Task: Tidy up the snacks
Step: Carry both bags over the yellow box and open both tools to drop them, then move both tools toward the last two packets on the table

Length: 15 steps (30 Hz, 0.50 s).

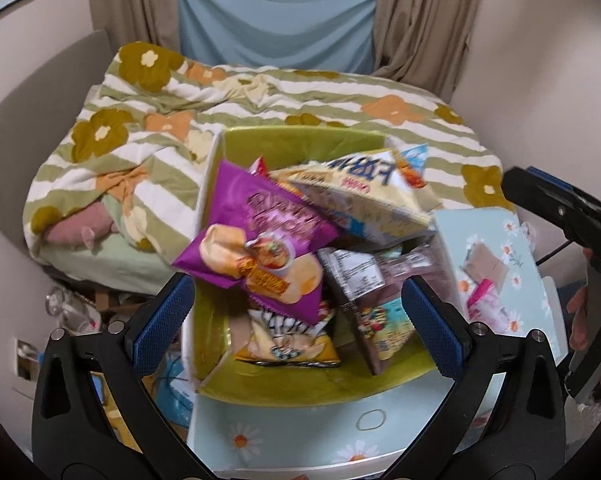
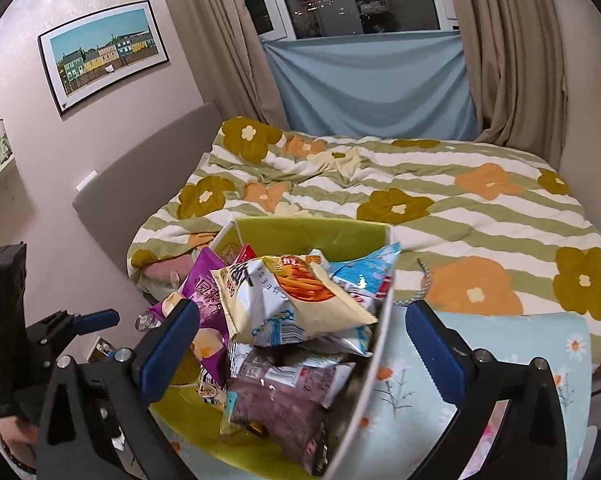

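Two grippers' jaws released, left wrist alone shows purple bag (image 1: 260, 236) whole, right wrist a framed picture (image 2: 104, 54).

Each hand-held gripper (image 1: 298, 320) seems black-framed, with blue textured pads (image 1: 162, 326).

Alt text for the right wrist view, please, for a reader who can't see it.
The open right gripper hovers empty over a green-lined box heaped with snack bags, a cream cheese-stick bag on top and a purple chip bag to its left. Behind lies a bed with a flowered striped quilt; the left gripper shows at the left edge.
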Motion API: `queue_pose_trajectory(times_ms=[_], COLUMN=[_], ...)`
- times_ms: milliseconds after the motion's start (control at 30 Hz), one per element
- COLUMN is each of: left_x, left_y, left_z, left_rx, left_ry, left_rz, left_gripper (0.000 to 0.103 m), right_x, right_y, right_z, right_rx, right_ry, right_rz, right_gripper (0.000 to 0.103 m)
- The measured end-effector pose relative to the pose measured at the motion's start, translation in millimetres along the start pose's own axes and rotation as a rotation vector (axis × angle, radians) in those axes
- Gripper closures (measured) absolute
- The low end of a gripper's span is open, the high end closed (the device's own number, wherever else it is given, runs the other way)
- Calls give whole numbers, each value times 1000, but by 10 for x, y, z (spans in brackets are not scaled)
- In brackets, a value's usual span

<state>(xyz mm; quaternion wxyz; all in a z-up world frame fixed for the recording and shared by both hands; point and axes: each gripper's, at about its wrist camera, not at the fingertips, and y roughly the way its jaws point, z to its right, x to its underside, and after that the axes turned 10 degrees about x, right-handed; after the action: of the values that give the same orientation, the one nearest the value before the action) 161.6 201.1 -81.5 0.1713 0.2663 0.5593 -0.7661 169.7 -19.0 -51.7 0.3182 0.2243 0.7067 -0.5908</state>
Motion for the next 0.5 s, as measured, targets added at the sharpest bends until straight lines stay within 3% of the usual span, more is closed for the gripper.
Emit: queue_pose_trajectory(times_ms=[300,500], left_x=[-52,-51], left_y=[-34,-9], left_z=[545,1046], left_rx=[61,77], left_ry=[80,103], left_rz=[9,3], left_gripper=[0,0], right_x=[71,176], right_y=[-542,-826], right_z=[451,913], right_rx=[103,123], right_ry=[58,83], right_rz=[21,27], right_gripper=[0,0])
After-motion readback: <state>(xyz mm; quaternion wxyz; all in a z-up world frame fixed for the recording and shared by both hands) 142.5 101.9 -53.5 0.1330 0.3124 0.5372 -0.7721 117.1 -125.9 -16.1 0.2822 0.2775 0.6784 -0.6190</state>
